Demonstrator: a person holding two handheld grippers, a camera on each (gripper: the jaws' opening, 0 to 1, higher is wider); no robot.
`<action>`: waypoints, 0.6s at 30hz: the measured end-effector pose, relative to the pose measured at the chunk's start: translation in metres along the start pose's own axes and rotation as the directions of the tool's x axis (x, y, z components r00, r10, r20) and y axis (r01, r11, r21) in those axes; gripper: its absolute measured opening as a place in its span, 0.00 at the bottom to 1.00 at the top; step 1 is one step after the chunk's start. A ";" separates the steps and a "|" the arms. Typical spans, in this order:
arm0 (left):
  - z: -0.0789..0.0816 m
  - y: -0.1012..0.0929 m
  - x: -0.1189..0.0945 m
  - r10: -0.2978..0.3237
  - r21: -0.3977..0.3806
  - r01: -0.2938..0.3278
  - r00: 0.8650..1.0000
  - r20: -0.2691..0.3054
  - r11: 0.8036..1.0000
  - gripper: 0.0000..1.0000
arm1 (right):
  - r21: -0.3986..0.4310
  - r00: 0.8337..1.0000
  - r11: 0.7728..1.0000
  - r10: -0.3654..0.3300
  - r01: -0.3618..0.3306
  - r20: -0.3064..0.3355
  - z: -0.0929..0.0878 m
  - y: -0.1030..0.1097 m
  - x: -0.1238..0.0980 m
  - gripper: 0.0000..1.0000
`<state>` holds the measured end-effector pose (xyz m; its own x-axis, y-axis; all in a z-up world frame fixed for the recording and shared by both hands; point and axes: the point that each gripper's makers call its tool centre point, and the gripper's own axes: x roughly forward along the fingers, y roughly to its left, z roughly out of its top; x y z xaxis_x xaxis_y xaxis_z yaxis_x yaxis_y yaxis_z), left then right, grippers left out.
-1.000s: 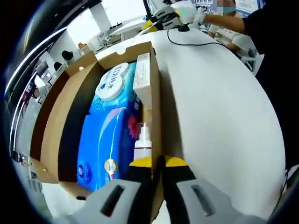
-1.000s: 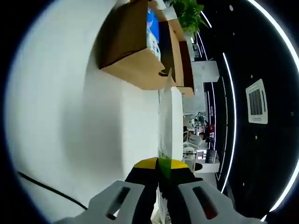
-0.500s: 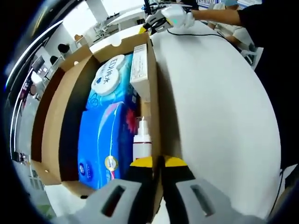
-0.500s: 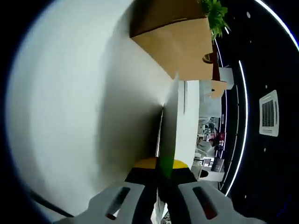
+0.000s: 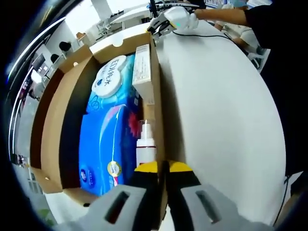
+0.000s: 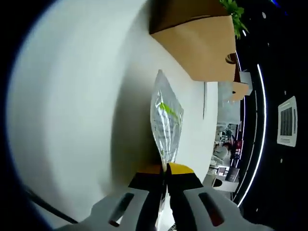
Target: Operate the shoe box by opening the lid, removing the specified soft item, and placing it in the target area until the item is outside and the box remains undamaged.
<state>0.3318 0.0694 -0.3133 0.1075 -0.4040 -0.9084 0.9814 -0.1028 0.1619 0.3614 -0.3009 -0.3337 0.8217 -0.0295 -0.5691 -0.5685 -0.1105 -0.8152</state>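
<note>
Right hand-held gripper (image 6: 166, 169) pinching clear packet (image 6: 166, 120) above tabletop (image 6: 72, 96) (for placement); left hand-held gripper (image 5: 162, 168) clamped on shoe box (image 5: 156, 115) wall, steadying.

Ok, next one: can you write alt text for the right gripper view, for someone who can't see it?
The right gripper is shut on the edge of a clear plastic bag with green print, held over a white table. Beyond the bag, a brown cardboard shoe box stands on the table.
</note>
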 end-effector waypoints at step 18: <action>0.000 0.001 -0.001 0.006 -0.006 -0.006 1.000 0.015 1.000 0.03 | 0.007 0.999 1.000 -0.029 0.030 -0.033 0.000 0.003 -0.031 0.13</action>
<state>0.3324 0.0693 -0.3124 0.1107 -0.4179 -0.9017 0.9817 -0.0955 0.1648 0.3347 -0.3002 -0.3185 0.8390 -0.0594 -0.5409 -0.5441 -0.1045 -0.8325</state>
